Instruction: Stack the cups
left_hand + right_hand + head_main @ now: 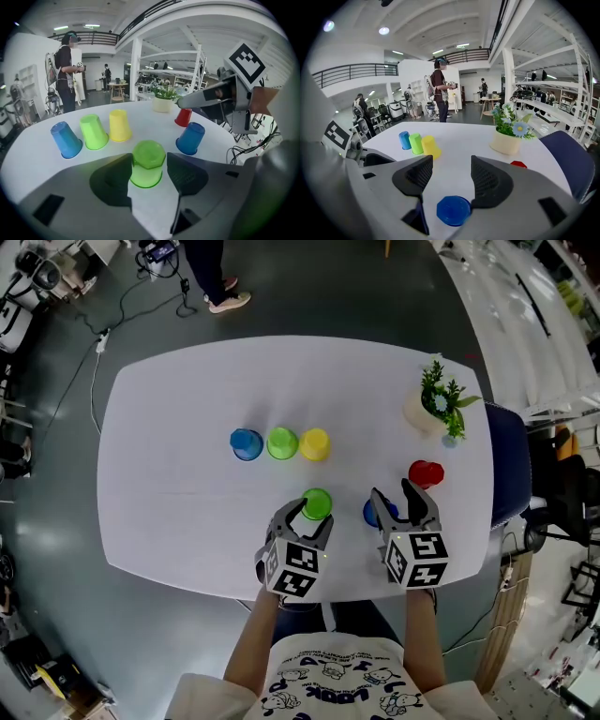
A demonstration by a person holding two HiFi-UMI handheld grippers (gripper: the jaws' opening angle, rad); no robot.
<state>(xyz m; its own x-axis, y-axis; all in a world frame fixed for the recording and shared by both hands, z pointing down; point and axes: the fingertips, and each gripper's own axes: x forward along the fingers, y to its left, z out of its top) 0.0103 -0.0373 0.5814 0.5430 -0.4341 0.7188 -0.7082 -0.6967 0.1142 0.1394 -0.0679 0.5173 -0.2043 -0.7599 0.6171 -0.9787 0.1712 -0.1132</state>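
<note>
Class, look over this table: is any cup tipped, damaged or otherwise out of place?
Nothing stands out. All six cups stand upside down, none tipped: blue cup, green cup, yellow cup in a row, then nearer green cup, nearer blue cup, red cup. The potted plant is upright.

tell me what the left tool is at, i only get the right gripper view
Observer: The left tool straddles a green cup that stands mouth down. Its jaws are open, one on each side of the cup.
Operator: and the red cup, i just see a sliver
Observer: The red cup is mouth down too. It stands past the near blue cup, apart from it and close to the plant pot.
</note>
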